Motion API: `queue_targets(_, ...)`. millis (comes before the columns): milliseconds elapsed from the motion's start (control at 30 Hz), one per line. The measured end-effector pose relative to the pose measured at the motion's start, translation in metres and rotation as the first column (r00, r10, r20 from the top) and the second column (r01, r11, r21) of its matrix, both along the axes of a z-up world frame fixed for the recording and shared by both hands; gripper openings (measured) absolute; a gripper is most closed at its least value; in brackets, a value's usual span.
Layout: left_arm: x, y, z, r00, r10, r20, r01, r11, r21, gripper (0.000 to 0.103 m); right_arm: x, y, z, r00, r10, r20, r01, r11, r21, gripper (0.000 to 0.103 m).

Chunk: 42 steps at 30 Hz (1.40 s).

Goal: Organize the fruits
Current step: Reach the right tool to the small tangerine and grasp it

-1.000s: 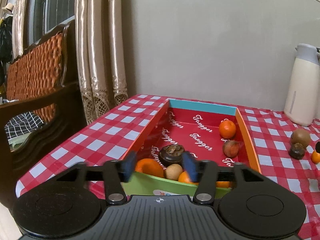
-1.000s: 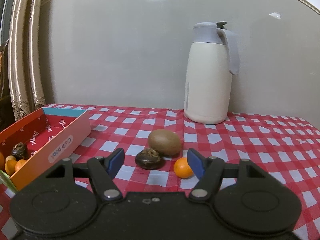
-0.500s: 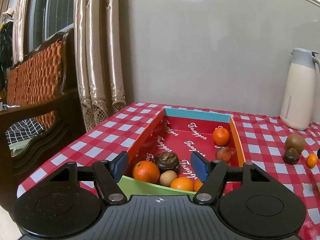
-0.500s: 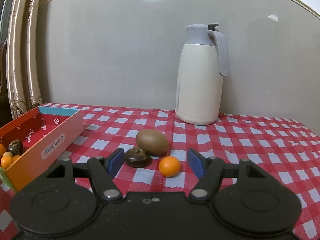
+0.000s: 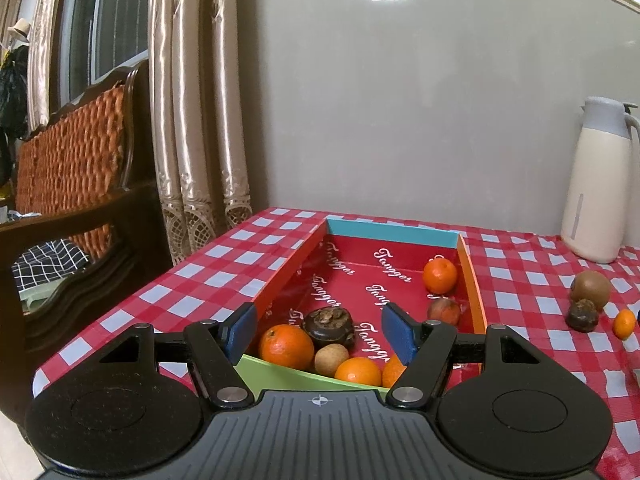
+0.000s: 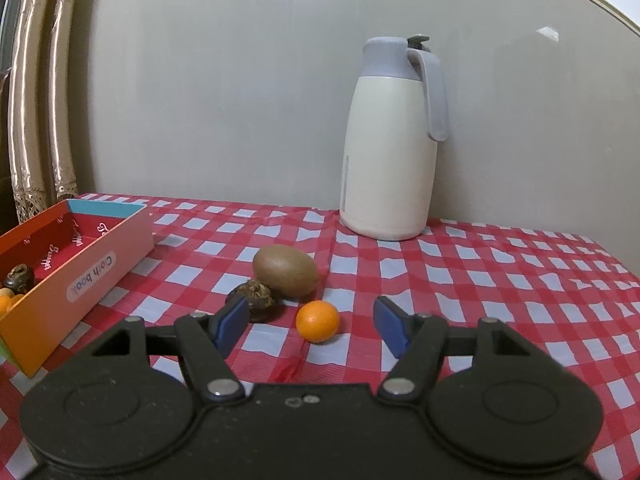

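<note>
A red box [image 5: 472,280] with orange sides lies on the checked tablecloth. It holds several fruits: an orange [image 5: 286,347], a dark mangosteen [image 5: 329,326], a small tan fruit [image 5: 331,359] and a far orange [image 5: 440,275]. My left gripper [image 5: 320,334] stands open over the box's near end, holding nothing. On the cloth to the right lie a kiwi [image 6: 285,270], a second mangosteen [image 6: 256,299] and a small orange [image 6: 318,320]. My right gripper [image 6: 306,326] is open just in front of the small orange, apart from it.
A cream jug [image 6: 390,148] with a grey lid stands against the wall at the back. A wooden chair [image 5: 72,168] and curtains [image 5: 192,120] border the table's left edge. The box's side wall [image 6: 80,276] sits left of the right gripper.
The left gripper's jaws have widened and it has pulled back a little from the box. The right view has shifted slightly, so the loose fruits sit further left and nearer.
</note>
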<state>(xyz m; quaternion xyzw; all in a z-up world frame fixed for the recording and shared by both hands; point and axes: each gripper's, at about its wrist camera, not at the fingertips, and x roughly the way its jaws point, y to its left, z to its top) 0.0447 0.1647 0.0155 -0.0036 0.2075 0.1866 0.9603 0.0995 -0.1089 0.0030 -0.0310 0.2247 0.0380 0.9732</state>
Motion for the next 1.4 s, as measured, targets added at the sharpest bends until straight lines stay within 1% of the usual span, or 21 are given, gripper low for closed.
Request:
queue_targets(233, -0.001, 0.013, -0.002, 1.0, 0.028, 0.003, -0.028, 1.0, -0.002, 0.069, 0.021, 0.006, -0.009, 0.999, -0.007, -0.042, 0.006, 1.0, -0.026, 0.066)
queue_targets(400, 0.001, 0.023, -0.005, 0.999, 0.044, -0.008, -0.044, 0.999, -0.008, 0.069, 0.035, 0.007, -0.014, 0.997, -0.02, -0.072, 0.018, 0.999, -0.034, 0.063)
queue_targets(567, 0.0, 0.032, -0.005, 0.999, 0.051, -0.003, -0.051, 0.999, -0.011, 0.069, 0.048, 0.004, -0.02, 0.994, -0.034, -0.102, 0.029, 0.999, -0.042, 0.06)
queue_targets(667, -0.002, 0.035, -0.005, 0.999, 0.054, -0.004, -0.055, 0.998, -0.013, 0.069, 0.056, 0.002, -0.024, 0.992, -0.041, -0.118, 0.035, 0.998, -0.053, 0.06)
queue_targets(767, -0.003, 0.037, -0.004, 0.998, 0.055, -0.005, -0.055, 0.998, -0.015, 0.069, 0.062, 0.001, -0.027, 0.99, -0.043, -0.135, 0.036, 0.998, -0.057, 0.057)
queue_targets(867, -0.004, 0.039, -0.004, 0.998, 0.057, -0.005, -0.057, 0.998, -0.017, 0.069, 0.066, 0.0, -0.03, 0.987, -0.045, -0.153, 0.038, 0.998, -0.052, 0.056)
queue_targets(933, -0.004, 0.04, -0.005, 0.998, 0.058, -0.009, -0.058, 0.998, -0.017, 0.069, 0.067, 0.0, -0.031, 0.985, -0.043, -0.165, 0.036, 0.998, -0.043, 0.054)
queue_targets(1000, -0.004, 0.04, -0.006, 0.998, 0.057, -0.015, -0.057, 0.998, -0.018, 0.069, 0.068, 0.001, -0.033, 0.984, -0.039, -0.176, 0.033, 0.999, -0.041, 0.047)
queue_targets(1033, -0.003, 0.04, -0.006, 0.998, 0.056, -0.019, -0.056, 0.998, -0.017, 0.069, 0.07, 0.001, -0.034, 0.982, -0.037, -0.184, 0.03, 0.999, -0.04, 0.038)
queue_targets(1067, -0.004, 0.04, -0.006, 0.998, 0.057, -0.02, -0.057, 0.998, -0.017, 0.069, 0.07, 0.001, -0.034, 0.981, -0.035, -0.191, 0.029, 0.999, -0.038, 0.031)
queue_targets(1200, -0.005, 0.04, -0.005, 0.998, 0.059, -0.019, -0.059, 0.998, -0.018, 0.069, 0.069, 0.001, -0.033, 0.98, -0.032, -0.195, 0.027, 0.999, -0.029, 0.031)
queue_targets(1400, -0.007, 0.04, -0.004, 0.998, 0.059, -0.017, -0.059, 0.998, -0.015, 0.069, 0.062, 0.002, -0.025, 0.985, -0.028, -0.17, 0.025, 0.999, -0.02, 0.031)
